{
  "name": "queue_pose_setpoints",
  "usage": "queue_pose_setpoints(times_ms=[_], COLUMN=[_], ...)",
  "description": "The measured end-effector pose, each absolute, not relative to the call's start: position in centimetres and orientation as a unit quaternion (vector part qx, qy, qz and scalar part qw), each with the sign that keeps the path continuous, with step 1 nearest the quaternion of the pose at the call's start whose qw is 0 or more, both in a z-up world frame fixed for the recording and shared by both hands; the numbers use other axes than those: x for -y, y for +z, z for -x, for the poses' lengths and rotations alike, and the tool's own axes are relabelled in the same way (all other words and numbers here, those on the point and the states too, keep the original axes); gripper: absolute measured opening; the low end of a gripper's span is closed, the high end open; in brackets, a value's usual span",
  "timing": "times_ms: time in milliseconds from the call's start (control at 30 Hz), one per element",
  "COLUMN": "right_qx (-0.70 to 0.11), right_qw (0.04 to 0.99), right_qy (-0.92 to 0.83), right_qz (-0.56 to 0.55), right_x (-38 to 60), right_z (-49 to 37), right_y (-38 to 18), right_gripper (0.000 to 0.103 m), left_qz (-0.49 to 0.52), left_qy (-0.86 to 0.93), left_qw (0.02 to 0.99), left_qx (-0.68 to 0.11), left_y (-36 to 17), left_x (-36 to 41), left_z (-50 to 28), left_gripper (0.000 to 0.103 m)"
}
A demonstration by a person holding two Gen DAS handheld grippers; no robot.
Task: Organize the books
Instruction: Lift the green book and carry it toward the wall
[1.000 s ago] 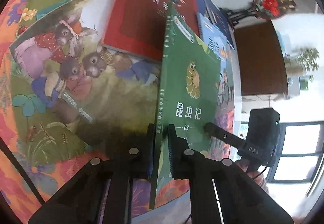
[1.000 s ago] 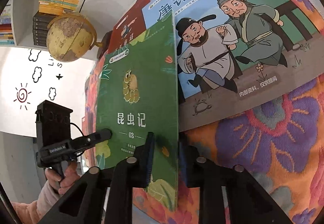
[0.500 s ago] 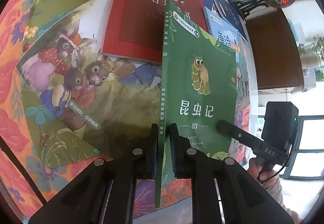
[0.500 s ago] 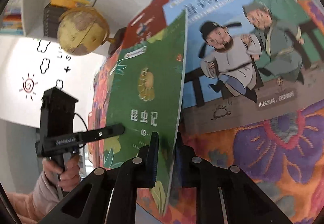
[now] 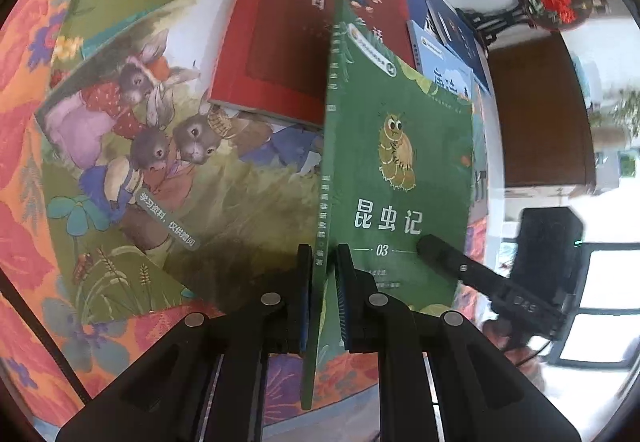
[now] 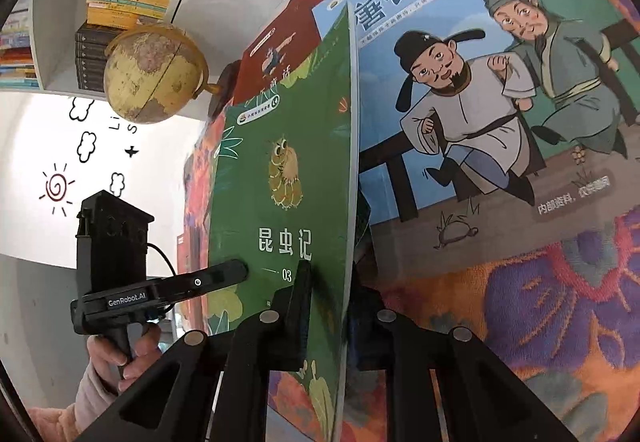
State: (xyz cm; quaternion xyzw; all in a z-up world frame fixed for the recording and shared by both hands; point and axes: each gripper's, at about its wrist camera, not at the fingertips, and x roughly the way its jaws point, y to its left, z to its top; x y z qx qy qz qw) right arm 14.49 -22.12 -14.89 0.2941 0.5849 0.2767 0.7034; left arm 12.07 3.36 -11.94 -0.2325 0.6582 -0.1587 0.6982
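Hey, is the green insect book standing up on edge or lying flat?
On edge. The green insect book rises upright, clamped at its lower edge by both tools, while the rabbit book lies flat beside it.

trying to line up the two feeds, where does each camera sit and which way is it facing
Left wrist: on the left gripper, angled down its fingers at the green book, spine side; right gripper visible opposite.
Right wrist: on that gripper, facing the book's open edge; the other and its hand visible.
Shared: the book, both clamped on it.
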Motion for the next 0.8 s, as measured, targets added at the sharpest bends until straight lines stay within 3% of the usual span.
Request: queue_pose_setpoints(times_ms=[200,800], right_qx=[-0.567,-0.539], right_qw=[0.741,0.765], right_qy=[0.293,0.32], right_qz=[-0.209,-0.152], right_x=[20.6,18.5], right_z=[-13.5,-8.9], right_y=[-10.7,-6.5], right_gripper=[0.009,0.01], left_qz=[0.187,0.048], left_qy=[-0.171,-0.214], left_qw=[0.721,0.775], left_qx=[-0.645,-0.593], left_y=[-9.6,-4.9], left_x=[-2.7,-2.1], left_z=[-11.2,-6.8], left_gripper=[0.011,0.013])
